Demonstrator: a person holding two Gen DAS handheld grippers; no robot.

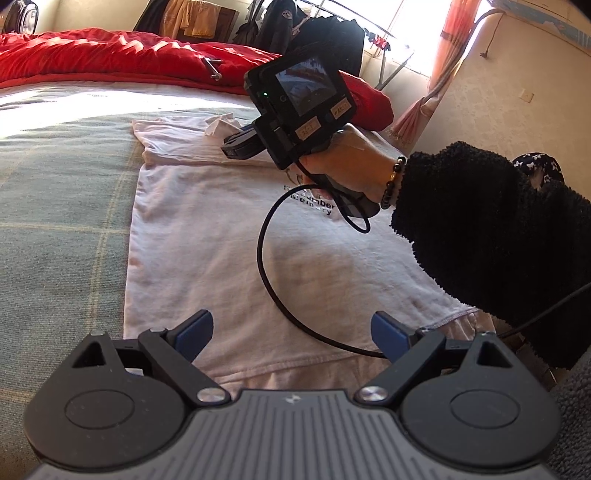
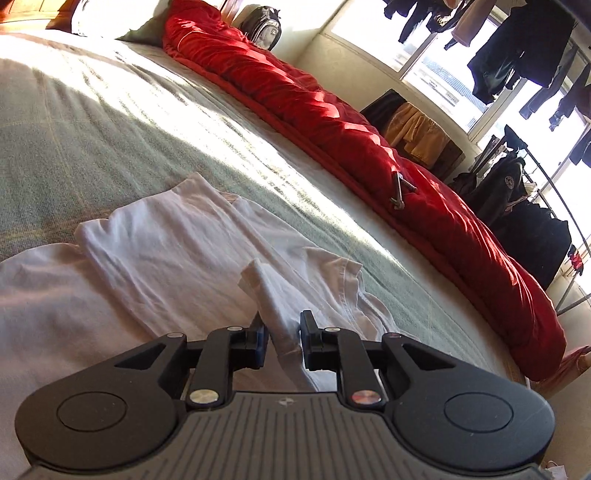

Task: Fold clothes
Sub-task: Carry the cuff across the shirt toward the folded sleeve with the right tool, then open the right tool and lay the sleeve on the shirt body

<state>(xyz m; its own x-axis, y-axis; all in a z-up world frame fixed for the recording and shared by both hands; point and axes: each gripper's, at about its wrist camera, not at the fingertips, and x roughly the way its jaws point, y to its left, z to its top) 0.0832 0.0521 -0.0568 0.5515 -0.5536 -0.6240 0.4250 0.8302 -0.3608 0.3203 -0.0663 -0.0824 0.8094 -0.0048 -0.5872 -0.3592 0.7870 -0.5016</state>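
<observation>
A white T-shirt (image 1: 207, 240) with dark print lies flat on the bed, its sides folded inward. My left gripper (image 1: 293, 336) hovers open and wide over the shirt's near hem, with nothing between its blue pads. A person's hand (image 1: 351, 166) in a black fleece sleeve holds my right gripper (image 1: 236, 146) at the shirt's far end, by the collar. In the right wrist view the right gripper (image 2: 282, 339) has a raised pinch of white shirt cloth (image 2: 269, 291) standing between its jaws. The jaws stand slightly apart and the pads do not press on the cloth.
The bed carries a green plaid blanket (image 1: 55, 184). A red duvet (image 2: 332, 122) is bunched along the bed's far side. Beyond the bed are a rack of dark clothes (image 2: 517, 203) and a backpack (image 2: 262, 26). A black cable (image 1: 266, 258) loops over the shirt.
</observation>
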